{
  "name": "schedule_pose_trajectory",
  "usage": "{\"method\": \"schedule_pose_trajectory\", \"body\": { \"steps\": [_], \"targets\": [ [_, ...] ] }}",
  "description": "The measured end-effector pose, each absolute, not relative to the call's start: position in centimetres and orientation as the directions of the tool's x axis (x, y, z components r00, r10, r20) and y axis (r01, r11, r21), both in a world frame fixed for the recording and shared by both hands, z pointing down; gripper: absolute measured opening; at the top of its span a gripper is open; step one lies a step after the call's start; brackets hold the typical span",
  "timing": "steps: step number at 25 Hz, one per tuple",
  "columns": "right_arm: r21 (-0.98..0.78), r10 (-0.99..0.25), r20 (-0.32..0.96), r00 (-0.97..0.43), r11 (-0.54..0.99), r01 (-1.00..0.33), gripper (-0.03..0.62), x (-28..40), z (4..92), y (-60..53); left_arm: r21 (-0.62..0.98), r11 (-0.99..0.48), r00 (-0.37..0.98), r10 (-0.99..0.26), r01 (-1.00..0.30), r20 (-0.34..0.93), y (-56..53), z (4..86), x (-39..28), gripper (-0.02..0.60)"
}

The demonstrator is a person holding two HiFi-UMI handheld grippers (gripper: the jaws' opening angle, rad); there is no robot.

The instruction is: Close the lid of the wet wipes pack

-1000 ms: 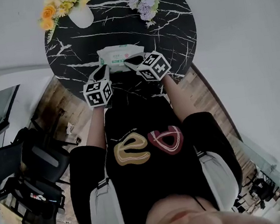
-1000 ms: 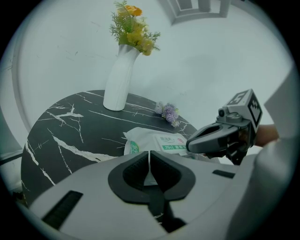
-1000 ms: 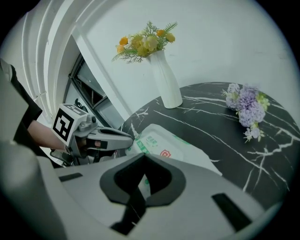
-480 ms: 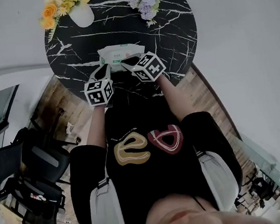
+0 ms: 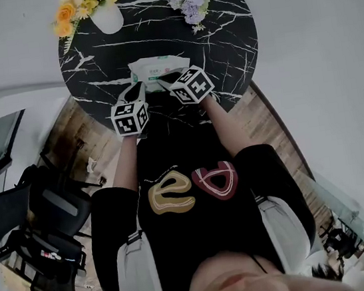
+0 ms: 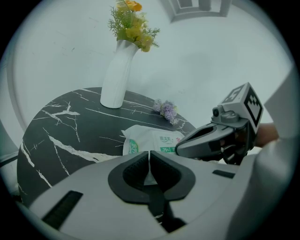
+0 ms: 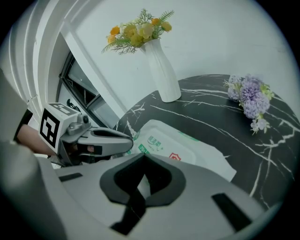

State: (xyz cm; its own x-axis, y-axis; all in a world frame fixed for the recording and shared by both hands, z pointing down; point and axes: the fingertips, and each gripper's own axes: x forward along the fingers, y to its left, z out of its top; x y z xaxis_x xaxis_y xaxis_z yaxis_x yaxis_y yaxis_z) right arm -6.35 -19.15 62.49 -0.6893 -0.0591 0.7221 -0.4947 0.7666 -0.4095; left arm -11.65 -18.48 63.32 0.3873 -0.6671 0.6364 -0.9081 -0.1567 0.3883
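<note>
1. Facing the wet wipes pack [image 5: 157,66], we see it flat on the table [image 5: 219,28], its long axis running across us, just beyond the 2 tools.
2. Our left gripper [image 5: 136,91] sits at the pack's near left corner. Our right gripper [image 5: 170,80] is nearer the middle, so we judge it better placed to press the lid.
3. Both pairs of jaws are pressed together. The white sliver behind the pads is probably the pack beyond them, not a pinched fold.
</note>
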Motion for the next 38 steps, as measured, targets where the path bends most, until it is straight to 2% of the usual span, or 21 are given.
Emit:
{"method": "schedule_pose_trajectory", "body": {
  "steps": [24,32,38],
  "targets": [
    [-0.431,-0.076,0.716,-0.694,0.734,-0.524,0.011,-6.3,62.8,-19.3,0.401,-0.160,0.399,-0.663,-0.902,0.634,-18.5,63.5,-11.6,0.025],
    [-0.476,-0.160,0.645,-0.748,0.682,-0.556,0.014,-6.2,61.3,-19.3,0.425,-0.166,0.406,-0.714,-0.890,0.570,-18.8,61.8,-11.7,0.025],
    [-0.422,-0.275,0.594,-0.756,0.694,-0.584,0.014,-5.9,58.5,-19.2,0.374,-0.236,0.410,-0.760,-0.897,0.504,-19.0,58.7,-11.1,0.025]
  ]
}}
